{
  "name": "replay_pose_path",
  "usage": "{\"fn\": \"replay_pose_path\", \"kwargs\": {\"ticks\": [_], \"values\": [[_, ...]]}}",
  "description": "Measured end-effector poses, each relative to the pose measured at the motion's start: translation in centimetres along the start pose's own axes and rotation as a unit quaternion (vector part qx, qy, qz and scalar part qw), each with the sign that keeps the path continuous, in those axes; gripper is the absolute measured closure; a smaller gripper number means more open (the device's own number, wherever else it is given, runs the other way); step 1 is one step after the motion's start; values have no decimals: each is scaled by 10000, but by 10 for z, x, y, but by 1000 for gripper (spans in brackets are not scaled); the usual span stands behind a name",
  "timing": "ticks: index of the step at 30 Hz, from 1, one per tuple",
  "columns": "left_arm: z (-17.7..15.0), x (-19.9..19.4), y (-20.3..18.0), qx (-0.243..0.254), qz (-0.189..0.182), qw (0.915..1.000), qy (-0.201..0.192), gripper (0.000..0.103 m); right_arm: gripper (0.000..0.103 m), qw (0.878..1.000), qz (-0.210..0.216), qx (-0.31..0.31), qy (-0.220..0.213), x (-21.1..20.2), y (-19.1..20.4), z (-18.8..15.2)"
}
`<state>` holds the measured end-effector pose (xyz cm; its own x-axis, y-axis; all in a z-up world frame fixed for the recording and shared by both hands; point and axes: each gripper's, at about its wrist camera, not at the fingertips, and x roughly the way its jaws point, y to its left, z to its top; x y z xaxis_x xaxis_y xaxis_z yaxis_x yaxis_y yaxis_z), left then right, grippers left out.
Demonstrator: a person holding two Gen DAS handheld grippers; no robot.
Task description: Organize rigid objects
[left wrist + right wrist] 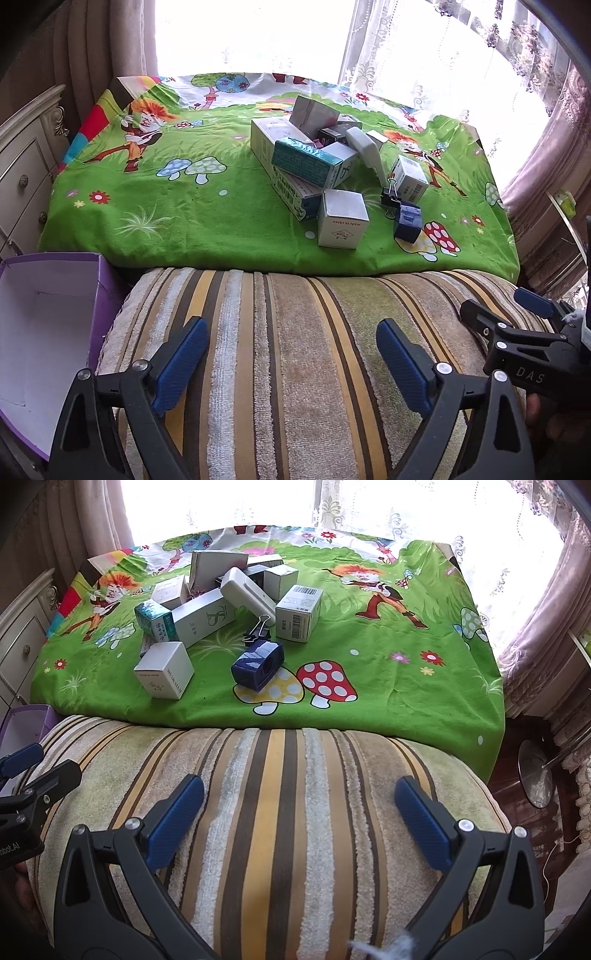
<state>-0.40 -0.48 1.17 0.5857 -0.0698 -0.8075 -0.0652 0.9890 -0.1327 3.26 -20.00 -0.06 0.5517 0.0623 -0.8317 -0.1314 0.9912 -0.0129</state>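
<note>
A pile of small cardboard boxes (314, 162) lies on a green cartoon cloth (184, 221), with a white cube box (341, 221), a blue box (407, 221), a black binder clip (391, 199) and a white plastic case (367, 151) among them. The right wrist view shows the same pile (207, 609), white cube box (164, 672), blue box (258, 664) and clip (256, 629). My left gripper (291, 354) is open and empty over a striped cushion. My right gripper (299, 812) is open and empty over the same cushion, well short of the pile.
An open purple box with a white inside (44, 332) stands at the left beside the striped cushion (295, 369). A cream cabinet (26, 155) is at far left. Curtains and a bright window stand behind. A glass side table (535, 775) is at right.
</note>
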Motion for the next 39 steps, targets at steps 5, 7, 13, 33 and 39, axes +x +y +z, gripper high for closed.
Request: {"fn": "replay_pose_path", "kwargs": {"ticks": [5,7,13,33,39], "values": [[10,-4,-5,3,-430,9990,-144,13,0,10000,44,19,-16,-1,-2,0],[15,-4,-8,28,-536,9983,-209,13,0,10000,46,18,-18,-1,-2,0],[38,6,-5,-99,-607,9977,-291,14,0,10000,84,2,-19,0,-1,0],[82,88,-24,-199,-699,9953,645,33,0,9996,266,-59,48,7,0,7],[81,98,-25,-176,-835,9931,811,58,0,9992,386,-59,111,12,1,12]]}}
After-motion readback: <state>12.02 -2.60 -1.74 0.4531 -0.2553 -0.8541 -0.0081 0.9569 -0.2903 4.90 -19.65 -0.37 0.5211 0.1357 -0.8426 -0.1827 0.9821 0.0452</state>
